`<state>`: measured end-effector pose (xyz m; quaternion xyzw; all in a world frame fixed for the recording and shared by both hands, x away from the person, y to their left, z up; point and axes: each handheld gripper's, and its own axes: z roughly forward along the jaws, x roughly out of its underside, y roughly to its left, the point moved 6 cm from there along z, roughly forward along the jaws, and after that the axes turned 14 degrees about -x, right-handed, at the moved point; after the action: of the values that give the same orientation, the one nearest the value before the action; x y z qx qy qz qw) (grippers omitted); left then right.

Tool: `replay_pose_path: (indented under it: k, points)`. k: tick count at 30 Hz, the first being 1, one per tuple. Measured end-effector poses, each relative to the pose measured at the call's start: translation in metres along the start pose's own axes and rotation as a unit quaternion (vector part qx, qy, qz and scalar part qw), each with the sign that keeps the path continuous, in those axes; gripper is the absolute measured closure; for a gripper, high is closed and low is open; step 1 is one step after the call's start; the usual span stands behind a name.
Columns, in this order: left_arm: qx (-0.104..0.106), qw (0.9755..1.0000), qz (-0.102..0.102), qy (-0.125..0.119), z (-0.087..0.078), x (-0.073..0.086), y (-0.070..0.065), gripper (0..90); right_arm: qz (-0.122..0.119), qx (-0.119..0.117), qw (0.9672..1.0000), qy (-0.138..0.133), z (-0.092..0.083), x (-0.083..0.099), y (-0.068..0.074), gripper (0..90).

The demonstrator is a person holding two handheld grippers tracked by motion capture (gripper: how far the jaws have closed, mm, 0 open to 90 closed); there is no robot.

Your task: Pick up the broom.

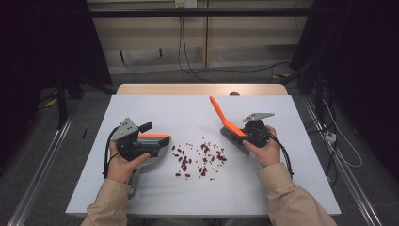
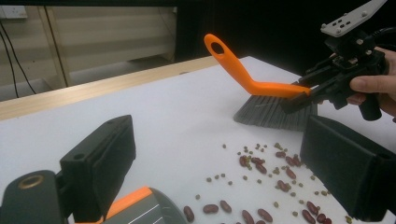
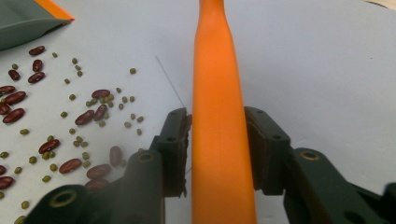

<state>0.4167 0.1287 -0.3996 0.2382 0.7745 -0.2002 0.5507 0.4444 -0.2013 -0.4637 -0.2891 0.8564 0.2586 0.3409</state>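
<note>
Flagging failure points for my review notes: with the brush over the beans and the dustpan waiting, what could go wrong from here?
1. In the right gripper view a gap shows between the orange brush handle and one pad of the right gripper; the brush may twist or slip when swept.
2. The beans lie widely scattered, so a stroke could push some past the dustpan at the left gripper.
</note>
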Motion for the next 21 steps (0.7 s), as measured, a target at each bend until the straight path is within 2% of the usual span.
replay_pose_path:
  k: [7, 11, 21]
  points:
    - [0.000, 1.0000, 0.000, 0.000, -0.0001, 0.0000, 0.0005, 10.7, 0.006, -0.014, 0.9997, -0.020, 0.0009, -0.0048, 0.0041, 47.3]
    - [-0.001, 1.0000, 0.002, -0.001, -0.0003, 0.0000, 0.0004, 10.7, 0.018, -0.030, 0.9987, -0.038, 0.0003, -0.0076, 0.0056, 46.1]
    - [-0.002, 1.0000, 0.003, 0.000, 0.0004, 0.0002, -0.0004, 11.0, 0.007, -0.029, 0.9992, -0.026, 0.0022, -0.0084, 0.0083, 34.2]
